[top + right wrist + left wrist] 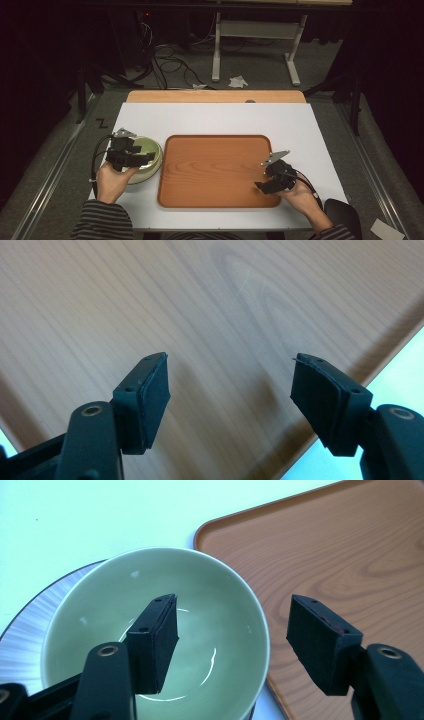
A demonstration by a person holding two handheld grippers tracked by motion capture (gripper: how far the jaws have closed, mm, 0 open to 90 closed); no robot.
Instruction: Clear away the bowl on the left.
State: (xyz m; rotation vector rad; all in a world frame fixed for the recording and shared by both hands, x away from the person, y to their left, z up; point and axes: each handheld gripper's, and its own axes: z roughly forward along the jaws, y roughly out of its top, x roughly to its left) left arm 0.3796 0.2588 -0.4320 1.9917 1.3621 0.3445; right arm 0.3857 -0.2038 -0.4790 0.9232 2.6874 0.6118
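Pale green and empty, the bowl (pixel 160 635) sits on a silver-rimmed plate (pixel 35 625) just left of the bare wooden tray (pixel 215 170). Jaws spread, the left gripper (pixel 232 640) straddles the bowl's rim without gripping it, while the right gripper (pixel 230 395) hangs open over the tray's right corner.

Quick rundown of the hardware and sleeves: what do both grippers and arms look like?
Both are black two-jaw units. The left gripper and right gripper each carry a grey three-cornered plate on top and trail a black cable. The jaws end in flat rectangular black pads with small screw holes; brass-coloured rivets sit at the pivots. The sleeves are dark with thin light stripes.
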